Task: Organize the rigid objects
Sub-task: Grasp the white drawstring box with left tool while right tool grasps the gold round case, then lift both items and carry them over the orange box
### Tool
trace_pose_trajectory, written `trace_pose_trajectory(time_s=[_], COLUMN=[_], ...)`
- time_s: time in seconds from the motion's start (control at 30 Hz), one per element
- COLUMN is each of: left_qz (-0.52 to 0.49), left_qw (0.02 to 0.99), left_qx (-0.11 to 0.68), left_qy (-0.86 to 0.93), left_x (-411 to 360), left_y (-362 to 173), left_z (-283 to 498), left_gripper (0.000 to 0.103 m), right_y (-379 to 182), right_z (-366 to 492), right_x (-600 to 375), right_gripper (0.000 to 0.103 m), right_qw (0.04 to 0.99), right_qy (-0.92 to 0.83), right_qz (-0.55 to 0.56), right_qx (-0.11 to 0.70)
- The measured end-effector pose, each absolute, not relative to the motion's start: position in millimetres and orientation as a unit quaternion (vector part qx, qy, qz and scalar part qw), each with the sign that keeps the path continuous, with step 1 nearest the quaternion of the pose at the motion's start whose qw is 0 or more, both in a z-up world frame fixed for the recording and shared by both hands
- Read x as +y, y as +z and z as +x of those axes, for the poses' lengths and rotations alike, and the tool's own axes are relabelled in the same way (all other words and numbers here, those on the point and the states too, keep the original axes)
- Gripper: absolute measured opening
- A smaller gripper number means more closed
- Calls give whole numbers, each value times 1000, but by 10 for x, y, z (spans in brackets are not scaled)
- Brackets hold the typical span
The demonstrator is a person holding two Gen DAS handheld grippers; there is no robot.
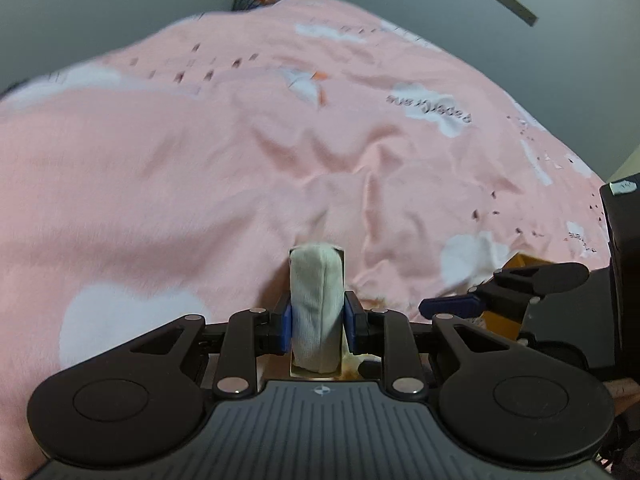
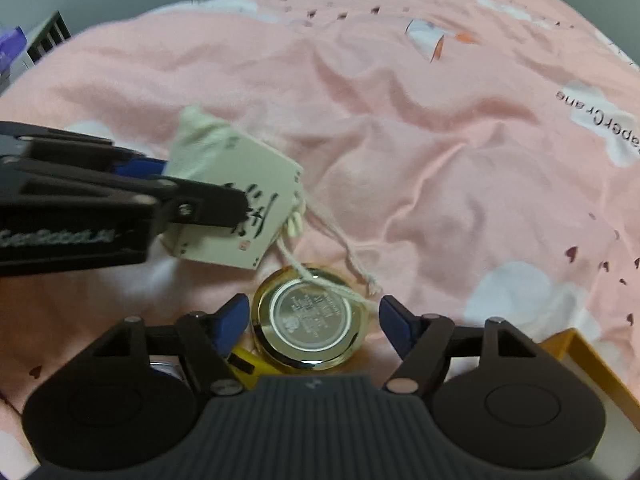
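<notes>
- Left gripper (image 1: pixel 318 320): clamped on a small cream drawstring pouch (image 1: pixel 318 308), blue pads pressed against both its sides; pouch raised above the pink bedspread (image 1: pixel 160 160).
- From the right wrist view, same pouch (image 2: pixel 236 196) seen at left, printed with black brush characters, pinched by the left gripper (image 2: pixel 188 196); cords (image 2: pixel 320 272) dangling from its lower corner, trailing across the tin below.
- Round gold-rimmed tin (image 2: pixel 310 318) with an embossed silver lid, lying flat on the bedspread between the right gripper's fingers.
- Right gripper (image 2: pixel 314 316): fingers spread wide, either side of the tin, pads clear of its rim.
- Yellow object (image 2: pixel 248 364) just beside the tin's lower left, partly hidden.
- Orange-yellow box (image 2: pixel 592 364) at far right, only one corner in view.
</notes>
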State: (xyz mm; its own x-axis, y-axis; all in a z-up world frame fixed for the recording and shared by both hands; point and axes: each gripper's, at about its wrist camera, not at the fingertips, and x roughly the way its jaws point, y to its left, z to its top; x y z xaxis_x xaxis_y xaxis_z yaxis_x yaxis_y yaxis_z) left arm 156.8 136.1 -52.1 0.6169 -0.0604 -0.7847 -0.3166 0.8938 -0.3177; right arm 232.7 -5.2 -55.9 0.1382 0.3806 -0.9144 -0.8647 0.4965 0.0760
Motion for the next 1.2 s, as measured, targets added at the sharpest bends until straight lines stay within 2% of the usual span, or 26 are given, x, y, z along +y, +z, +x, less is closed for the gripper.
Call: trace_pose_trajectory(time_s=[0.3,0.6,1.2], left_qz=[-267,-237,-240], left_qw=[860,877,914], left_qx=[427,409,322], left_qy=[81,90,62], left_x=[1447,1285,1029], left_y=[-786,-732,-21], left_z=[1574,1454,1140], left_gripper=[34,30,30], right_y=[-768,-829,-5], right_z=[2370,2344,1912], right_x=[82,130,-310], right_gripper=[74,74,74], right_qw=[696,693,756], right_qy=[417,411,407], right_qz=[-250,-252,-229], right_qx=[528,536,459])
